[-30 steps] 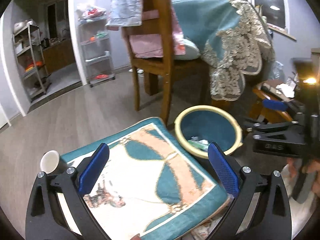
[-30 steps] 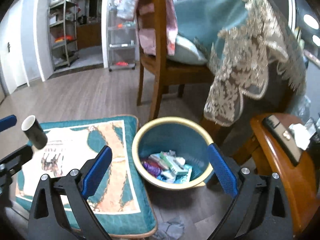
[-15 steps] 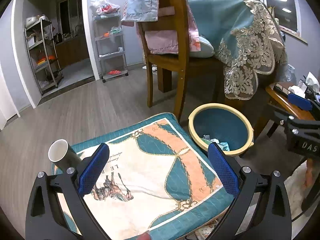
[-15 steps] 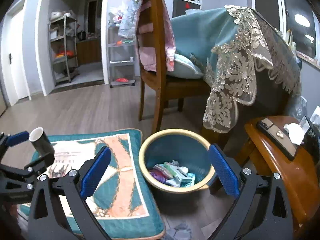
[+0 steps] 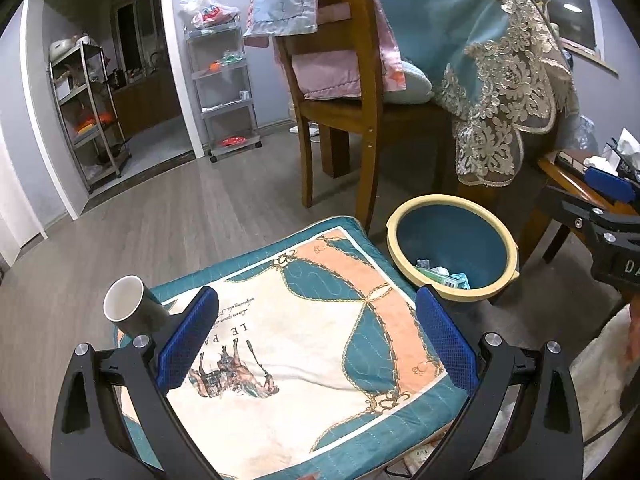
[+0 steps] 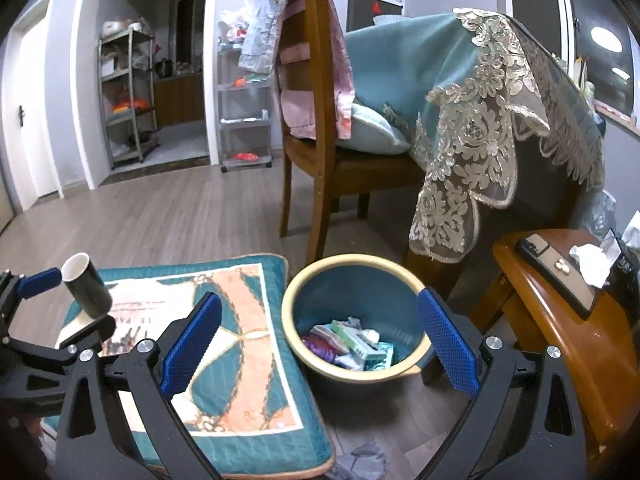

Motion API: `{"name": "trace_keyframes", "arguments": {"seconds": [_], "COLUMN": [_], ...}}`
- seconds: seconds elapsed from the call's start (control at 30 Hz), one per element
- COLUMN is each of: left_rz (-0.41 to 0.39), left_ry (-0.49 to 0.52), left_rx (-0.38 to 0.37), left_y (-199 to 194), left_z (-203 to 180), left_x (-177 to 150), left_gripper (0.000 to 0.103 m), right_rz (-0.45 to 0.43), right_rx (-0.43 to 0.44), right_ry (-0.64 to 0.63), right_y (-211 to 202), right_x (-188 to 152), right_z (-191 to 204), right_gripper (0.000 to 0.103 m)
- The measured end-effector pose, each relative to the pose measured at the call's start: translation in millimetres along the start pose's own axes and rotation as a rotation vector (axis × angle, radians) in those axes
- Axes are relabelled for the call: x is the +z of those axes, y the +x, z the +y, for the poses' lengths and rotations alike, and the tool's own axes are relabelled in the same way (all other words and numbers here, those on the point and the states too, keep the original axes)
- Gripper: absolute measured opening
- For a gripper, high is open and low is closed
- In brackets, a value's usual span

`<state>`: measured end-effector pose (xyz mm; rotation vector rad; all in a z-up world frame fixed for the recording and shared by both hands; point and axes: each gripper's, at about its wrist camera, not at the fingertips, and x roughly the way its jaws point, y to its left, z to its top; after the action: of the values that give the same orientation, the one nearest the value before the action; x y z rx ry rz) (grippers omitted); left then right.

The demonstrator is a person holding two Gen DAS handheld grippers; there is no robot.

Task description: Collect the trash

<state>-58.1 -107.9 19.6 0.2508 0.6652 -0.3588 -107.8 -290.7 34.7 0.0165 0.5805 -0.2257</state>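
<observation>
Right wrist view: both grippers [image 6: 318, 340] [image 5: 316, 336] w/ fingers spread, empty. Step: pick paper cup [image 6: 86, 290] off cushion [image 6: 240, 304]. Next: close on it, carry to bin [image 6: 356, 276].

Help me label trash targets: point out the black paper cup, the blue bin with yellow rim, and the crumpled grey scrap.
black paper cup [image 6: 89, 291], right wrist view, side wall
blue bin with yellow rim [image 6: 356, 291], right wrist view, inner wall
crumpled grey scrap [image 6: 366, 456], right wrist view, centre

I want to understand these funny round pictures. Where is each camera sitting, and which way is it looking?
Left wrist: rides the left gripper, looking down over the cushion; its open blue fingers show, the right gripper at the edge.
Right wrist: rides the right gripper, aimed at the trash bin; the left gripper peeks in.
Shared: cushion, bin, cup, chair.
</observation>
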Motion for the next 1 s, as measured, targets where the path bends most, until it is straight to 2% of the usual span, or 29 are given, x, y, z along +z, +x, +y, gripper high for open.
{"name": "trace_keyframes", "arguments": {"seconds": [1.0], "left_rz": [-0.001], "left_ry": [0.033], "left_rx": [0.000], "left_y": [-0.6], "left_z": [-5.3], "left_x": [-0.3], "left_gripper": [0.097], "right_rz": [0.014], "right_rx": [-0.002], "right_ry": [0.002], "right_y": [-0.5], "right_x": [1.1], "right_z": [0.2], "right_gripper": [0.097]}}
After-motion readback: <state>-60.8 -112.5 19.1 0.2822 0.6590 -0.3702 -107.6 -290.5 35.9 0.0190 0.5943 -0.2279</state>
